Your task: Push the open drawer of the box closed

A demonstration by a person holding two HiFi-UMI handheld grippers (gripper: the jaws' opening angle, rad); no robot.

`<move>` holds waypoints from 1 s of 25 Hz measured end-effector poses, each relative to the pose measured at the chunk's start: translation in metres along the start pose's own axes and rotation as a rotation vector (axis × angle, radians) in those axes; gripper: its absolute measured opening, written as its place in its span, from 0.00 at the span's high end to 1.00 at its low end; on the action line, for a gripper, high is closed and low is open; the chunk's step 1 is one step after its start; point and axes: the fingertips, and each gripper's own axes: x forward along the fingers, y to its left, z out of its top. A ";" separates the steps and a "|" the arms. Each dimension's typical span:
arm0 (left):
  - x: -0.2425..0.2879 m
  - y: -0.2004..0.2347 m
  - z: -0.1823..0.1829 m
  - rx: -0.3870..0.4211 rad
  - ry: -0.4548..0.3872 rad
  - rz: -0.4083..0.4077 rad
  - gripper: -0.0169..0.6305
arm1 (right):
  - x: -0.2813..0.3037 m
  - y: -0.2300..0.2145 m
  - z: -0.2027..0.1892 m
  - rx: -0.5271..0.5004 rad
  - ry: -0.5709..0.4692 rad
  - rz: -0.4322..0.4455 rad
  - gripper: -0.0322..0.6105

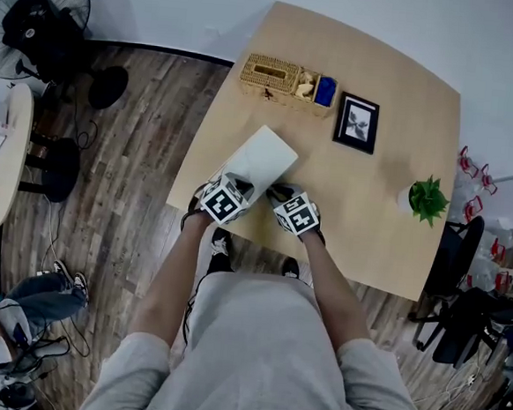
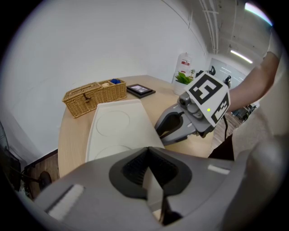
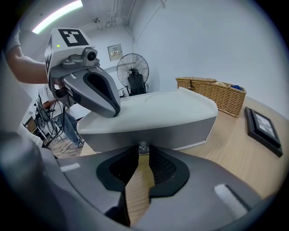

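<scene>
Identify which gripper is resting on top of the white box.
The left gripper: its jaws lie on the white box's top, whereas the right gripper sits lower, jaws at the front's small knob.

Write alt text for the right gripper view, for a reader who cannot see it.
The right gripper has its jaws closed on a small metal knob on the grey front of a white box on a wooden table. The left gripper rests on the box's top; a wicker basket stands behind.
</scene>
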 end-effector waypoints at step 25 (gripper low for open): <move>-0.034 -0.084 0.016 -0.387 -0.277 0.331 0.89 | -0.105 0.000 0.000 0.103 -0.249 0.008 0.82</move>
